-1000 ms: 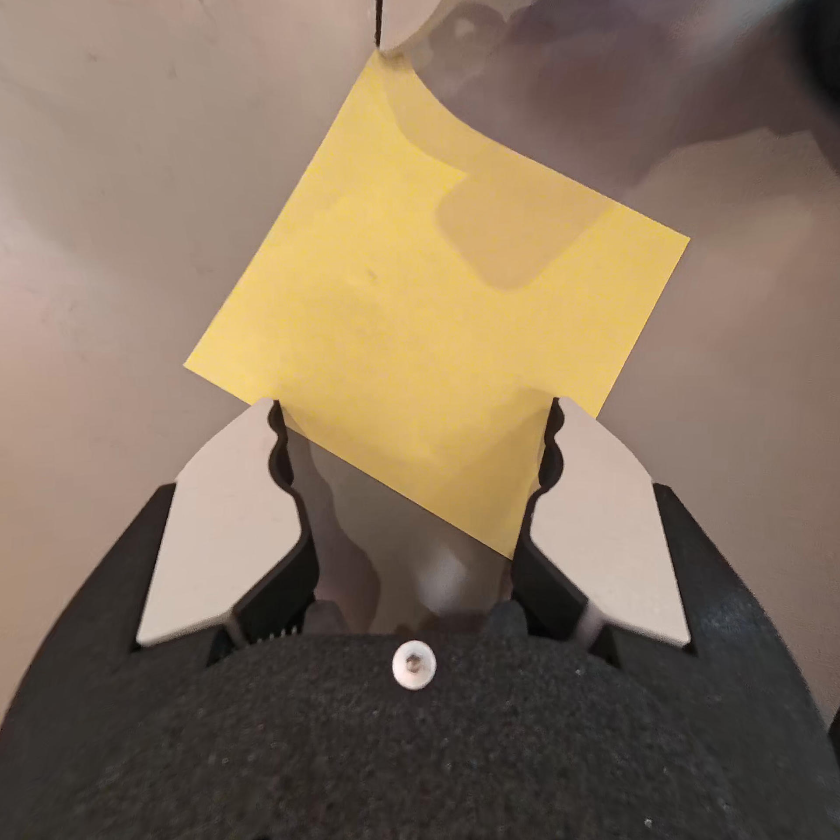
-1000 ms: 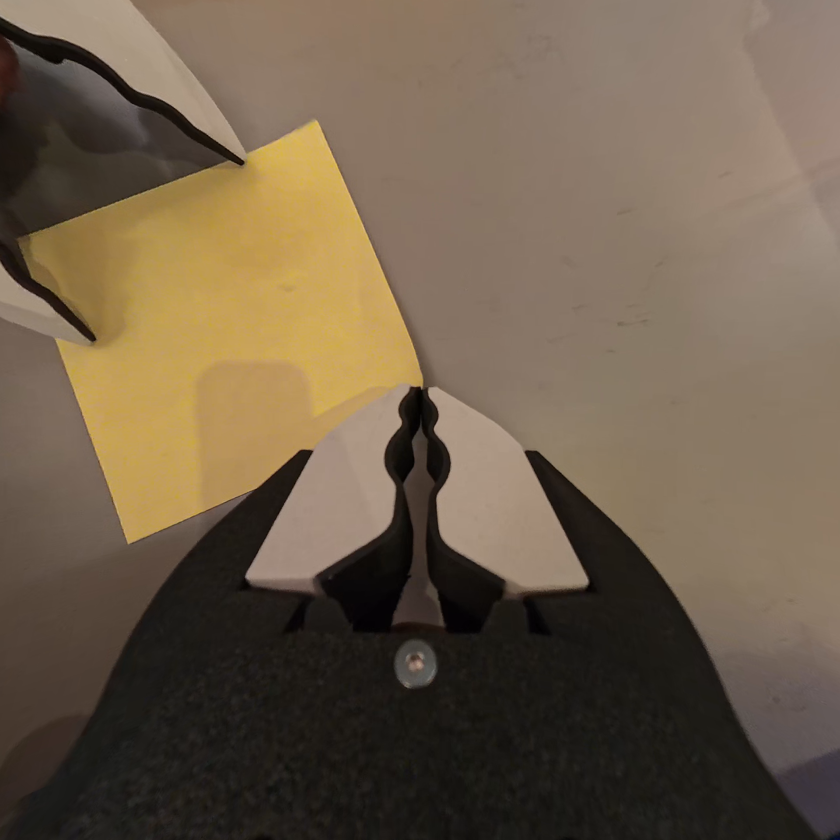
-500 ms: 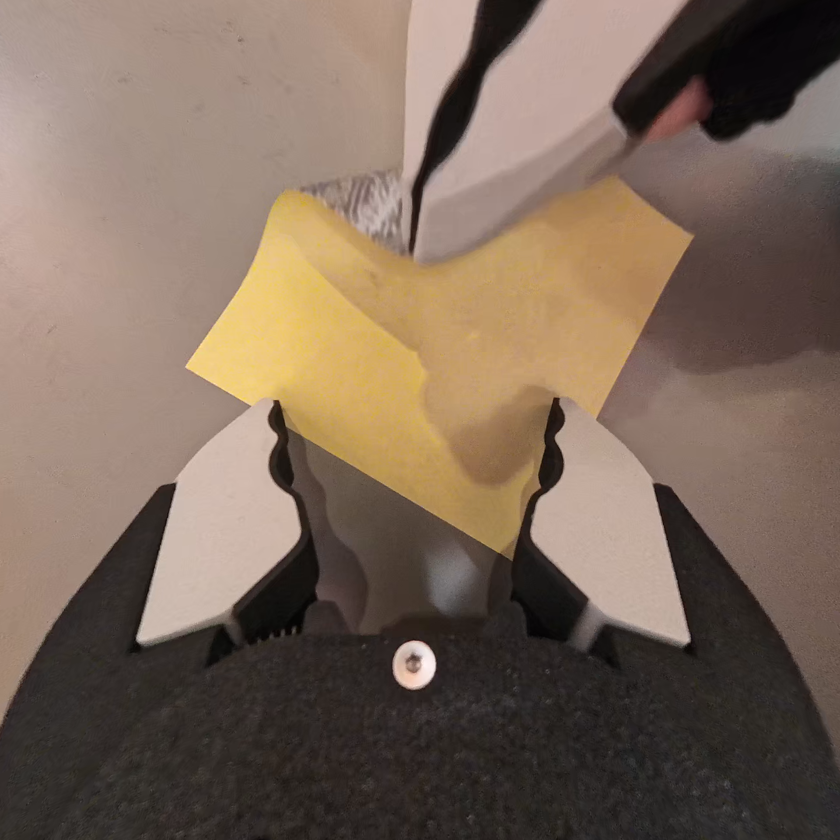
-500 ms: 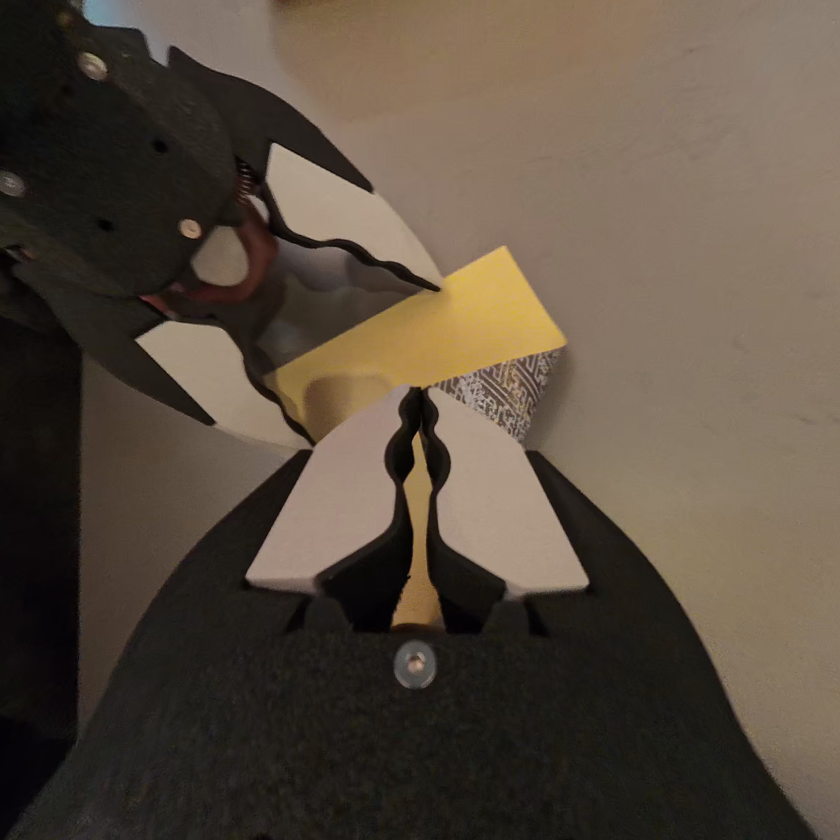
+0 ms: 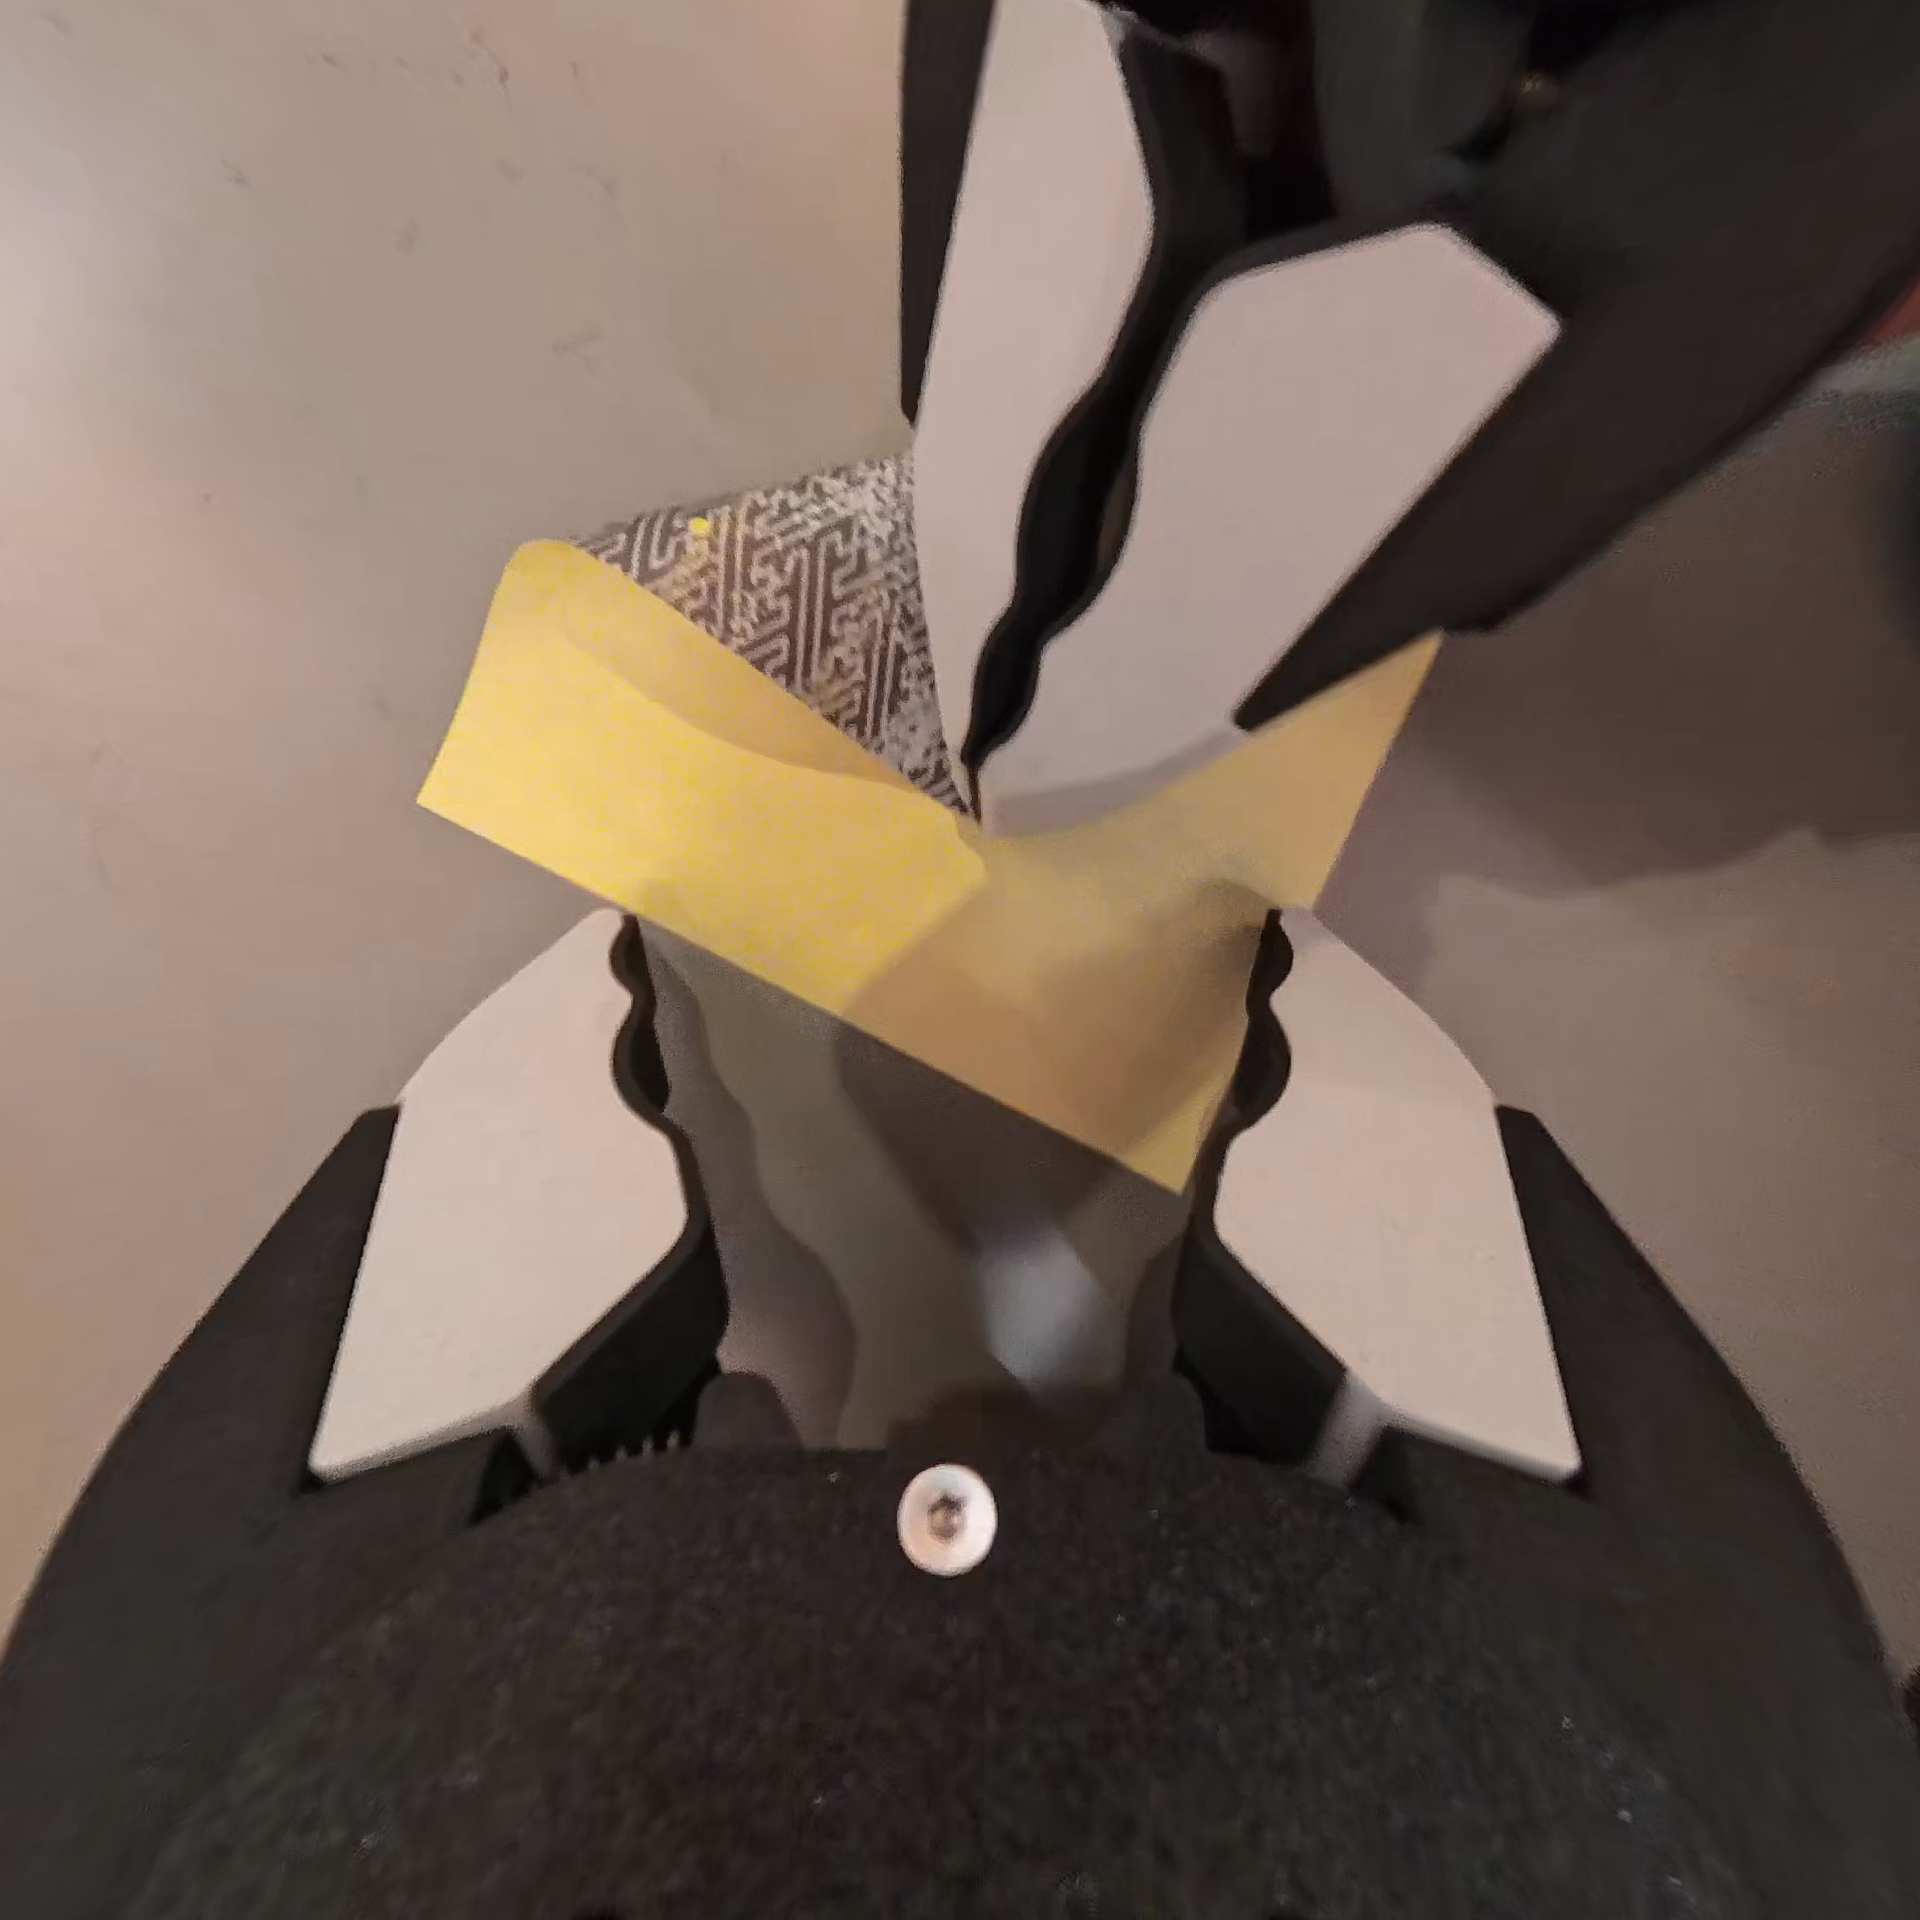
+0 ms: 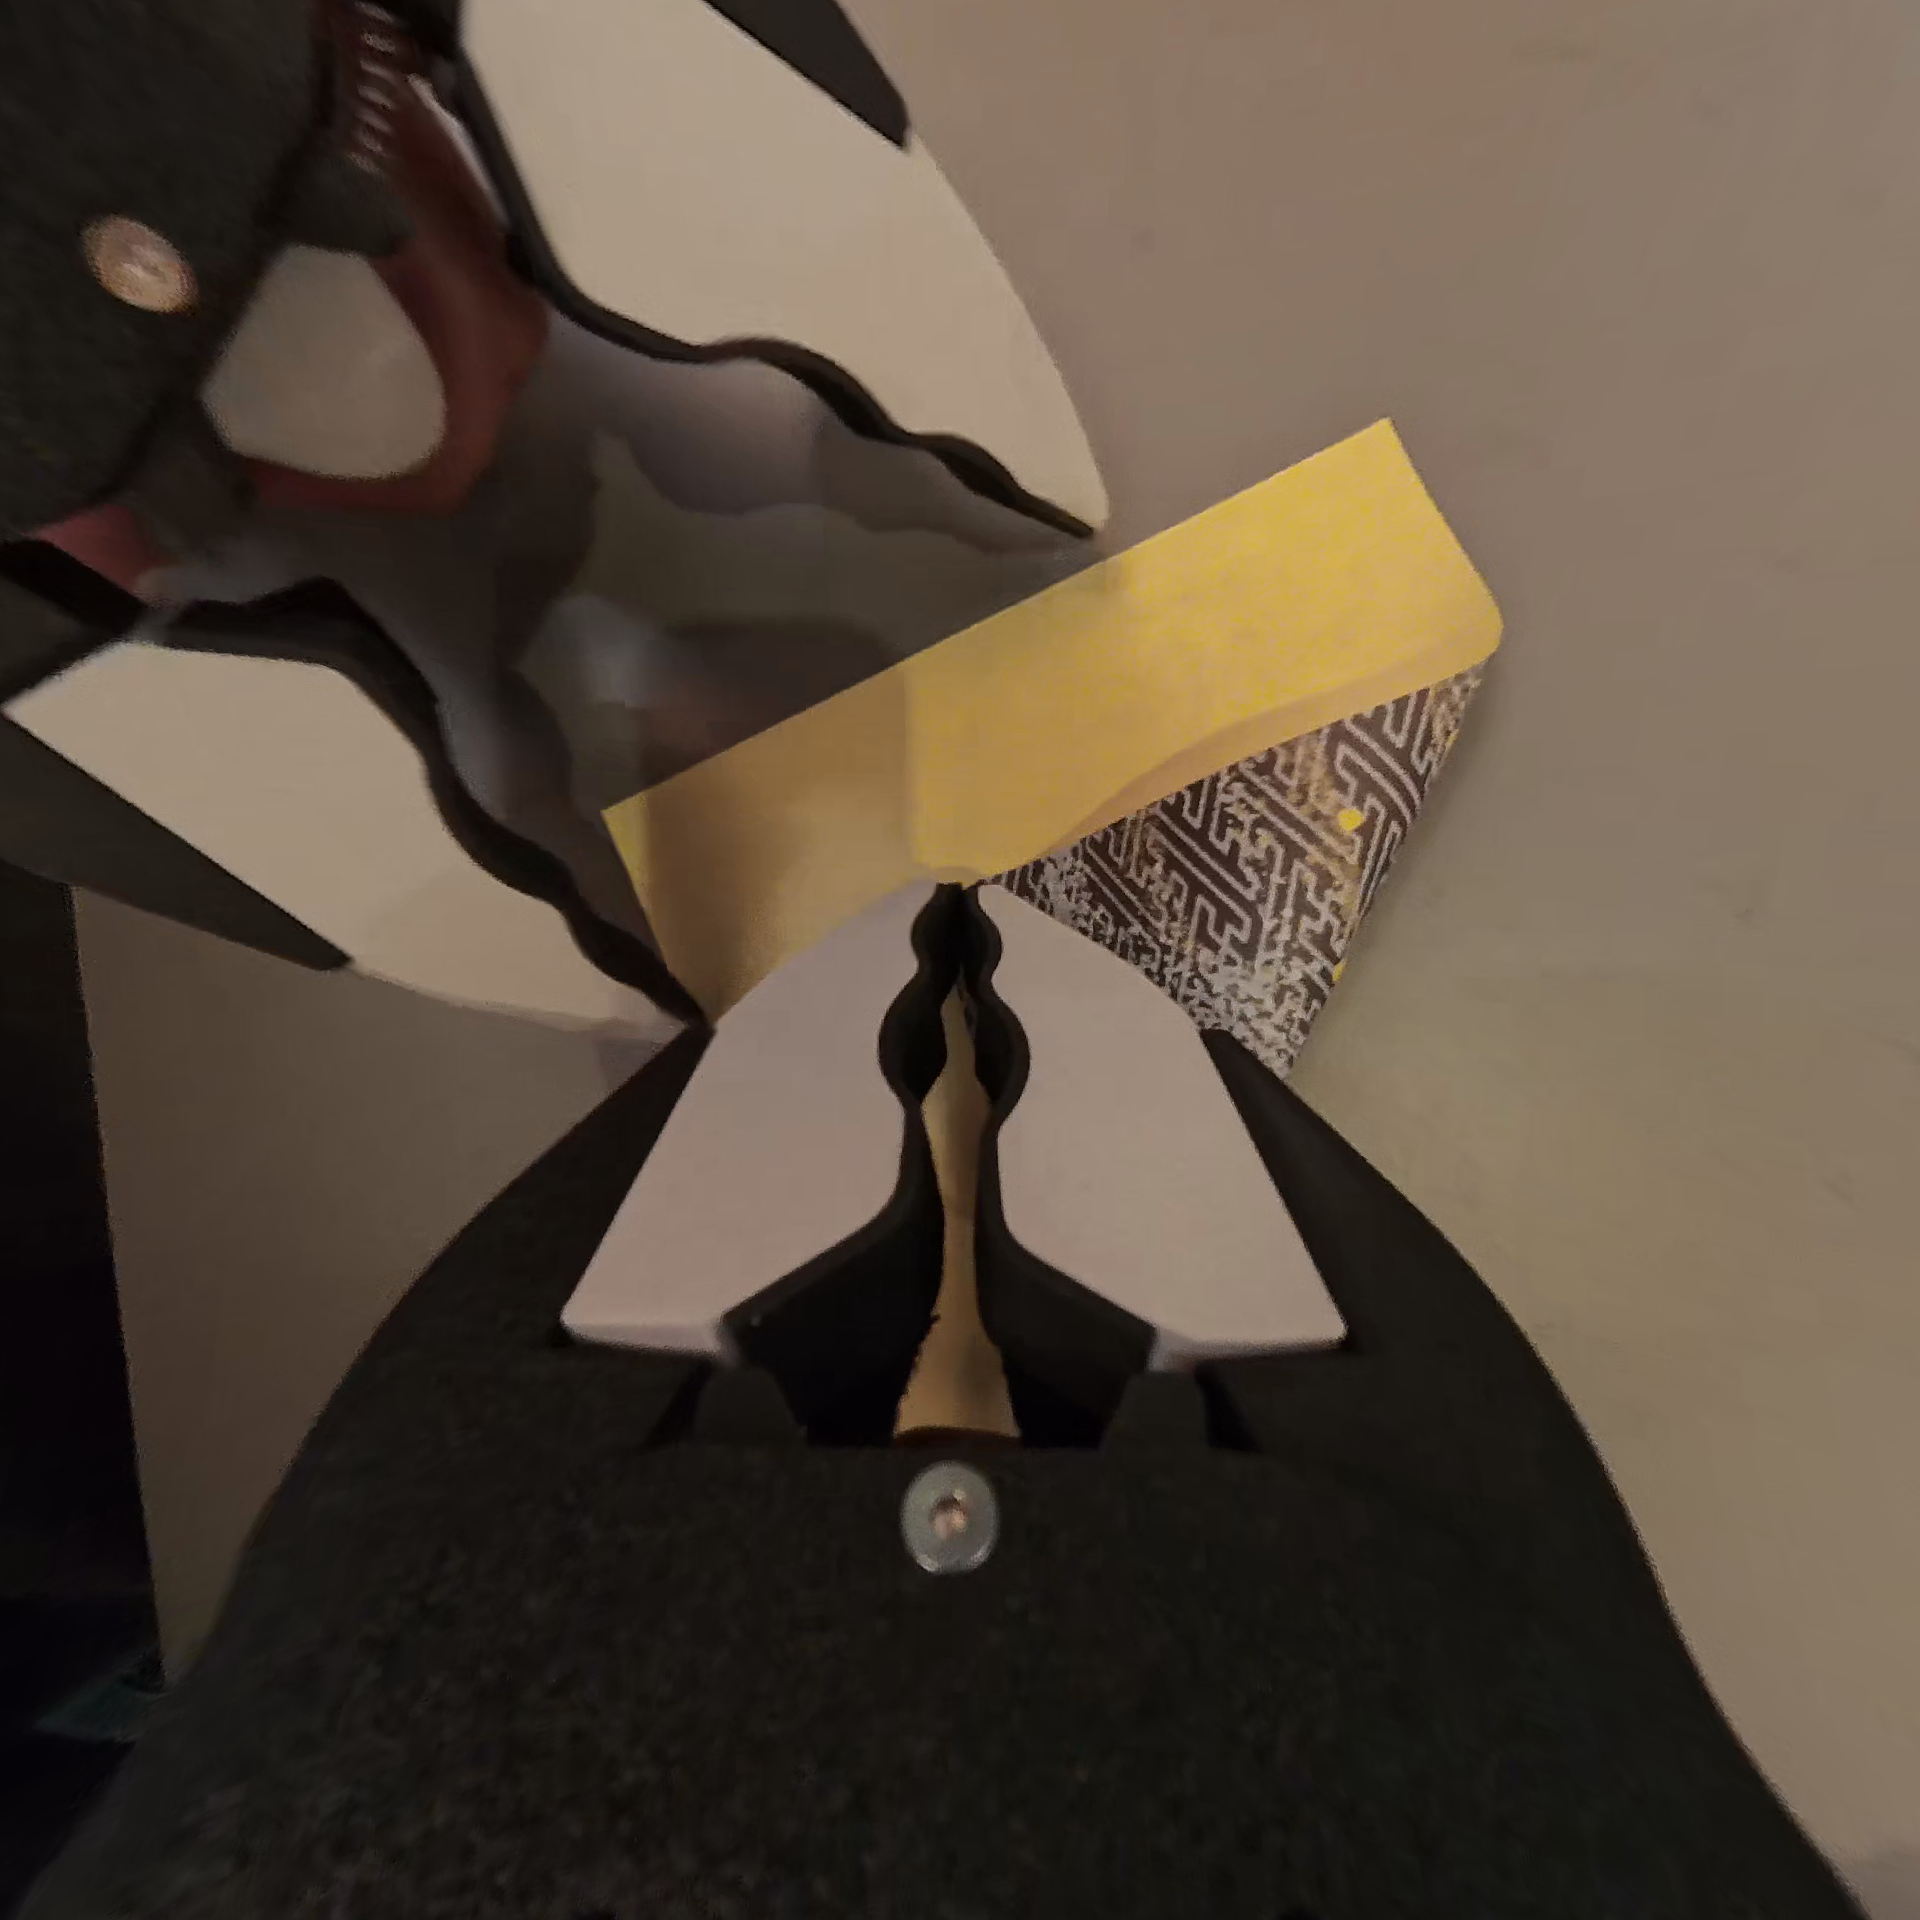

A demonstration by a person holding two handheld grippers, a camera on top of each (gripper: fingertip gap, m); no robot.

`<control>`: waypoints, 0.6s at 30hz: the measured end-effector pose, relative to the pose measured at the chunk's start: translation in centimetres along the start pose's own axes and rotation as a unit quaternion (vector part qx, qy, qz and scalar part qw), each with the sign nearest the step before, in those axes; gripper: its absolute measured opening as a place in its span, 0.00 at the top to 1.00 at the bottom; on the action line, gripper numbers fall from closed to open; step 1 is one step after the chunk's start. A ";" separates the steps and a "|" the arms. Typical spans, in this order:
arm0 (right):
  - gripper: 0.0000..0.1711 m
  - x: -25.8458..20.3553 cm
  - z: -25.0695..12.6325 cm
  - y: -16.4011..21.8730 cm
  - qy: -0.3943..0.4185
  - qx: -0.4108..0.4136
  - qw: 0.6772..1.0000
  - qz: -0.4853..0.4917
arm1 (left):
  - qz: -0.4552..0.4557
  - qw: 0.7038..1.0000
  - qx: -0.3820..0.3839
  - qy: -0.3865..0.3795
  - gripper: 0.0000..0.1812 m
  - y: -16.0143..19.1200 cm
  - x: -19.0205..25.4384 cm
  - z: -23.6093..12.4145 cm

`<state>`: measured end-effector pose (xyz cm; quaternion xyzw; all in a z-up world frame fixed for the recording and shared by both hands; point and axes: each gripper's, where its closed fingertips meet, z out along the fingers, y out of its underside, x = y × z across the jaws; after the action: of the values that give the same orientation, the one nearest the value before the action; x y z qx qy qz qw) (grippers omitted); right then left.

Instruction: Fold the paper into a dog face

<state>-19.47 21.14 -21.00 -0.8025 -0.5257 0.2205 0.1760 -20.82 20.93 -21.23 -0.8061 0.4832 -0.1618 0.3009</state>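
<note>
Right gripper lifting a corner of the yellow paper on the pale tabletop.

The left gripper [image 5: 945, 966], jaws spread wide, straddles the near edge of the square yellow paper with a patterned black-and-white underside [image 5: 717, 821]. Beyond, the right gripper [image 6: 954, 896] pinches a corner, curling it over the sheet; the pale tabletop [image 5: 312, 364] lies behind.

matt yellow paper [image 5: 727, 831] with patterned underside; smooth pale fingers [image 5: 499, 1195]; matt beige table [image 5: 312, 312]
</note>
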 end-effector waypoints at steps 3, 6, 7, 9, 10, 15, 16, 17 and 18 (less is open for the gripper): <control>1.00 0.0 0.0 0.0 0.012 -0.002 1.000 -0.011 | 0.015 1.000 0.009 0.010 0.42 1.1 0.6 -1.2; 1.00 0.4 0.0 0.0 0.025 -0.003 0.999 -0.023 | 0.018 0.999 0.019 0.043 0.44 1.6 1.4 -1.4; 1.00 0.5 0.0 0.0 0.030 -0.005 0.999 -0.033 | 0.022 0.998 0.024 0.049 0.45 1.4 1.6 -1.4; 1.00 0.8 0.0 -0.1 0.035 -0.008 0.998 -0.046 | 0.027 0.998 0.020 0.058 0.47 1.1 1.9 -1.1; 1.00 0.9 0.0 -0.1 0.036 -0.010 0.998 -0.050 | 0.031 0.998 0.014 0.057 0.47 1.0 1.9 -0.9; 1.00 1.6 -0.2 -0.3 0.046 -0.008 0.997 -0.061 | 0.042 0.998 0.004 0.056 0.45 0.6 2.0 -0.4; 1.00 1.3 -0.3 -0.6 0.037 0.003 0.998 -0.058 | 0.040 0.998 0.006 0.055 0.45 0.5 1.9 -0.3; 1.00 0.8 -0.5 -1.0 0.026 0.017 0.998 -0.059 | 0.039 0.998 0.007 0.054 0.45 0.4 2.0 -0.2; 1.00 0.2 -0.7 -1.3 0.017 0.029 0.997 -0.066 | 0.038 0.998 0.008 0.054 0.45 0.3 2.0 -0.2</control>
<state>-20.02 21.77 -19.84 -0.7645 -0.5678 0.2100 0.2218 -20.20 19.02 -21.39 -0.7747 0.5280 -0.1969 0.2870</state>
